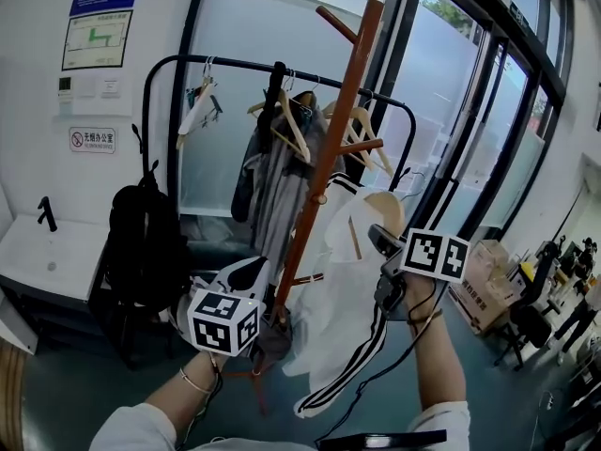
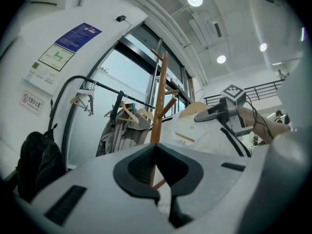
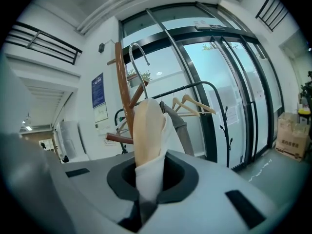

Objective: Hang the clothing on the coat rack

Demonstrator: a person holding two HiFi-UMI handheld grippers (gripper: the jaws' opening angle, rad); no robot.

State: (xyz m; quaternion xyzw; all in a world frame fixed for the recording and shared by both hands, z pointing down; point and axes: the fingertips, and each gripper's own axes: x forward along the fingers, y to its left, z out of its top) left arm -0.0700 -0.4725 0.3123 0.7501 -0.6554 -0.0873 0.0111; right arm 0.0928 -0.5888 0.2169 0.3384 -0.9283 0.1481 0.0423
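Note:
A brown wooden coat rack (image 1: 331, 153) stands in the middle, with pegs slanting up near its top. My right gripper (image 1: 377, 241) is shut on a pale wooden hanger (image 3: 147, 130) just right of the pole. The collar of a white jacket with black stripes (image 1: 336, 319) is wrapped over it. The hanger's metal hook (image 3: 137, 57) rises beside the rack pole (image 3: 125, 89). My left gripper (image 1: 246, 272) sits lower, left of the pole. Its jaws (image 2: 156, 152) stand together with only a thin slit, through which the pole (image 2: 159, 101) shows. I see nothing gripped in them.
Behind the rack a black metal clothes rail (image 1: 235, 64) carries wooden hangers and grey garments (image 1: 277, 186). A black backpack (image 1: 141, 242) hangs at the left by a white counter (image 1: 38, 261). Glass doors (image 1: 470, 130) run along the right, with cardboard boxes (image 1: 484, 280) on the floor.

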